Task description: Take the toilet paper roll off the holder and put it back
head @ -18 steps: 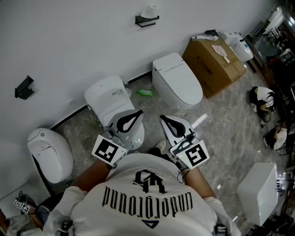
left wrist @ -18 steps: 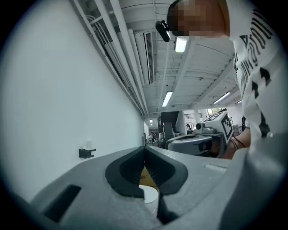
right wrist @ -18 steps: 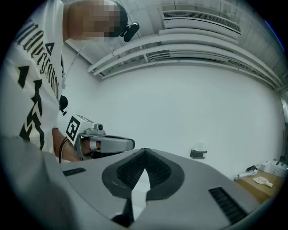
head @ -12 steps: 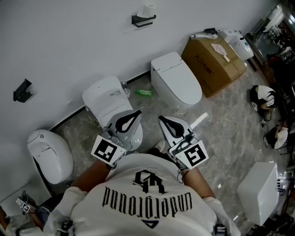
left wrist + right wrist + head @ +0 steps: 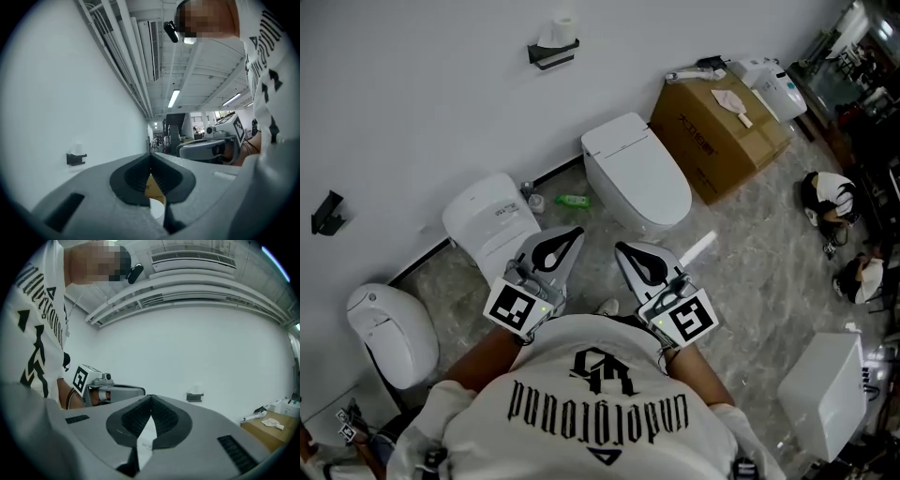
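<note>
A white toilet paper roll point(image 5: 563, 27) stands on a black wall holder point(image 5: 551, 52) high on the white wall, far from both grippers. My left gripper point(image 5: 573, 232) and right gripper point(image 5: 620, 249) are held side by side close to my chest, pointing level at the wall. Both are shut with nothing between the jaws. In the left gripper view the holder point(image 5: 76, 159) is small at the left, with the roll a faint white shape on top. In the right gripper view the holder point(image 5: 194, 396) sits just right of the closed jaw tips.
Three white toilets point(image 5: 637, 174) point(image 5: 490, 221) point(image 5: 390, 324) stand along the wall's foot. A green bottle point(image 5: 573, 200) lies between two of them. A cardboard box point(image 5: 718, 126) is at the right, a second black holder point(image 5: 326, 212) at the left, and a white unit point(image 5: 825, 395) at the lower right.
The holder, toilets and box have slid left in the head view. Both grippers stay shut and side by side before my chest.
</note>
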`<state>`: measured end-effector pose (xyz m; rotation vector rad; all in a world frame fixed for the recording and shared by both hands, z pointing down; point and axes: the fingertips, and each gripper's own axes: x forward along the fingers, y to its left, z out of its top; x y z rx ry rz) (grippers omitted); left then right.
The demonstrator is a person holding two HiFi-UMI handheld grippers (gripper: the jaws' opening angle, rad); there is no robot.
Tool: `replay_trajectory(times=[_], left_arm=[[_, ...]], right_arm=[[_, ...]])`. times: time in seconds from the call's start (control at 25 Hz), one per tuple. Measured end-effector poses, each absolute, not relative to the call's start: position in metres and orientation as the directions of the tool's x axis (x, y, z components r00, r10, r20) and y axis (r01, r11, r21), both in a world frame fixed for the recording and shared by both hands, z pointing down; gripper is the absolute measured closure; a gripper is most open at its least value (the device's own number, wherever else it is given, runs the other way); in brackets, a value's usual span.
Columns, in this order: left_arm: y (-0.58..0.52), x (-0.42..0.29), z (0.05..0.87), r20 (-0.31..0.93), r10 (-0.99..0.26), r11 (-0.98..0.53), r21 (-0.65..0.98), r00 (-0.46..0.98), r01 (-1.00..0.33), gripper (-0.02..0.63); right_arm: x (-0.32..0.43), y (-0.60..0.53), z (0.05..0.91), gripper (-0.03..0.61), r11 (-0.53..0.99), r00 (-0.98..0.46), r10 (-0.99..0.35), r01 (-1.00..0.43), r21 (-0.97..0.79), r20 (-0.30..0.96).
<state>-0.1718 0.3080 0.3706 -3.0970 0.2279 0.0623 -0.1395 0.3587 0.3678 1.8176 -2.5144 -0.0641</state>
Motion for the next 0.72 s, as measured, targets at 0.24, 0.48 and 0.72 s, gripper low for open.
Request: replay_trajectory(times=[0.24, 0.48, 0.72], left_arm=[[0.303, -0.1, 0.36, -0.062, -0.153, -0.987, -0.042, 0.986, -0.156, 0.6], [0.3, -0.054, 0.362, -0.062, -0.153, -0.986, -0.052, 0.986, -0.156, 0.6], [0.28, -0.032, 0.366, -0.056, -0.175, -0.982, -0.062, 0.983, -0.178, 0.6]], right_arm=[[-0.076, 0.36, 0.36, 0.566, 0.34, -0.34, -0.94, -0.94, 0.042, 0.011], [-0.031, 0.358, 0.364, 0.566, 0.339, -0.339, -0.941, -0.941, 0.017, 0.009], [0.0, 0.34, 0.367, 0.566, 0.347, -0.347, -0.938, -0.938, 0.018, 0.003]])
